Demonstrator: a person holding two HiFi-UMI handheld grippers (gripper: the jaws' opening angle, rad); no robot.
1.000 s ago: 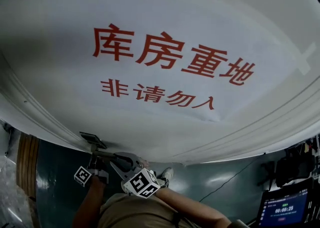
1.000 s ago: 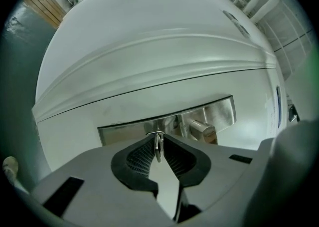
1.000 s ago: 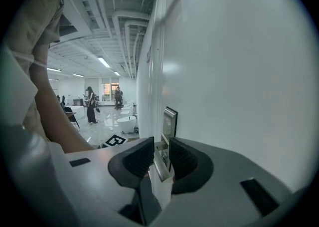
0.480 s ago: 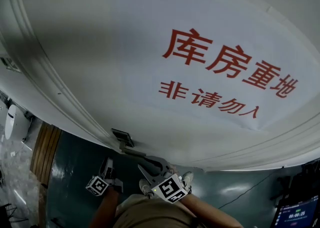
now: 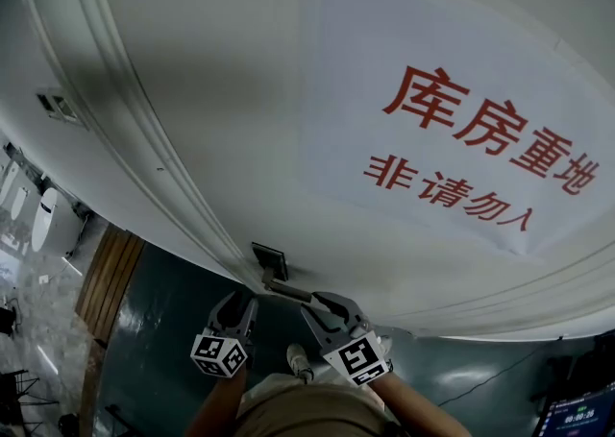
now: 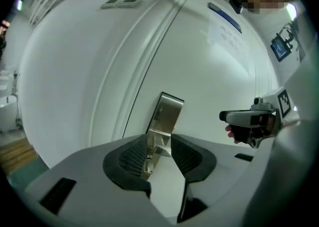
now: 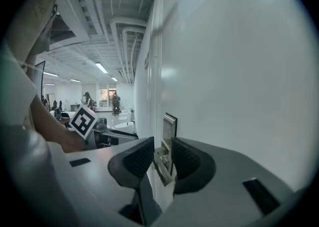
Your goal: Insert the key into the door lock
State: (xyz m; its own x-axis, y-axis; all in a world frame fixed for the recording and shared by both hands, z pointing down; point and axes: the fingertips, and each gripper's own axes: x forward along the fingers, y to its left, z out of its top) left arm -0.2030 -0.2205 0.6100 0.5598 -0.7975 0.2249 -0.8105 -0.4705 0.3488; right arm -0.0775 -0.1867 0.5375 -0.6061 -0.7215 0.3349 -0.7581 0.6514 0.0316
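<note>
On the white door (image 5: 221, 80) sits a metal lock plate (image 5: 269, 259) with a lever handle (image 5: 287, 286) below it. My left gripper (image 5: 236, 308) hangs just left of the handle. Its jaws have just been opening and now stand open. In the left gripper view (image 6: 159, 143) the plate (image 6: 168, 113) and the handle (image 6: 151, 155) show through the gap, and no pad presses on them. My right gripper (image 5: 325, 308) is at the handle's free end. In the right gripper view (image 7: 163, 153) the handle (image 7: 163, 167) lies between both pads. I can make out no key.
A paper sign (image 5: 461, 147) with red characters is taped on the door. Door-frame moulding (image 5: 144, 137) runs left of the lock, with a wall switch plate (image 5: 58, 106) beyond. A wooden strip (image 5: 106, 281), dark floor, a shoe (image 5: 300, 358) and a monitor (image 5: 581, 418) lie below.
The left gripper has left the spot under the lock, rolled, risen and opened its jaws. The right gripper has stayed at the handle. The head view has swung left along the door.
</note>
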